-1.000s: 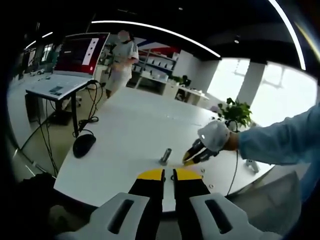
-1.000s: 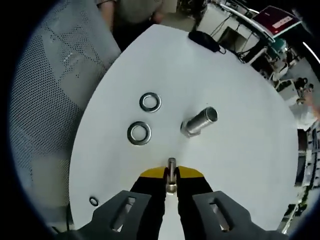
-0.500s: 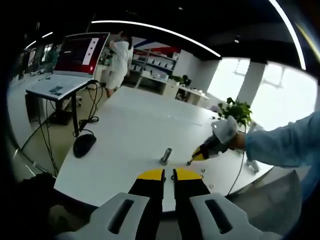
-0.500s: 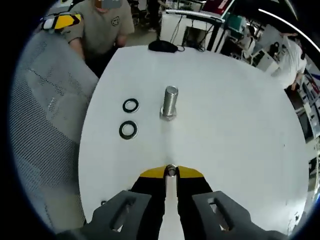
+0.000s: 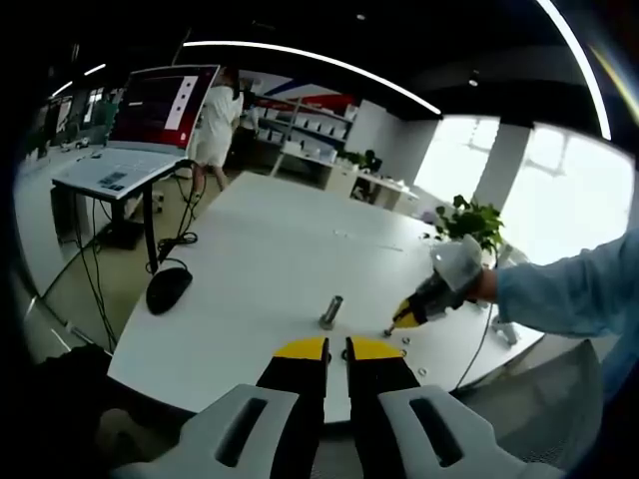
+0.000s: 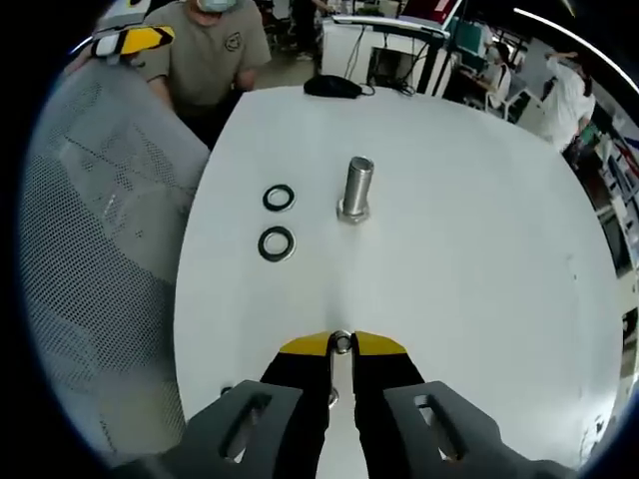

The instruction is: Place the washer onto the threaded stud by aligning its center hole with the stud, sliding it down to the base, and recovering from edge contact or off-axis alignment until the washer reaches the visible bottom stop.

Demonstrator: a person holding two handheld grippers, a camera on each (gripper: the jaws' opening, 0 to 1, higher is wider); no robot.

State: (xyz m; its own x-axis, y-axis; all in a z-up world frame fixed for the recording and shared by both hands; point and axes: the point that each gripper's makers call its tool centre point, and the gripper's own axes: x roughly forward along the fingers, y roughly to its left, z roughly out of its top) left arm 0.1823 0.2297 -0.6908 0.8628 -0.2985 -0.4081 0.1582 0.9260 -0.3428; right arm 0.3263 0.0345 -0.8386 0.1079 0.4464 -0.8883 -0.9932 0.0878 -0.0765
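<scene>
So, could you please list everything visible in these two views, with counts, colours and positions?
Table: one, white, round-edged, under everything.
Threaded stud: one, silver, upright mid-table.
Loose washers: two, dark-ringed silver, flat on the table beside the stud, apart from it.
Held washer: one, silver, edge-on between the right gripper's tips.
Computer mouse: one, black, at the table's edge.
Mesh chair: one, grey, beside the table.
Potted plant: one, green, beyond the table.
Monitor: one, red screen, on a far desk.
Sleeve: one, light blue.
Left gripper: yellow-tipped, jaws closed, empty.
Right gripper: yellow-tipped, pinching the washer.
</scene>
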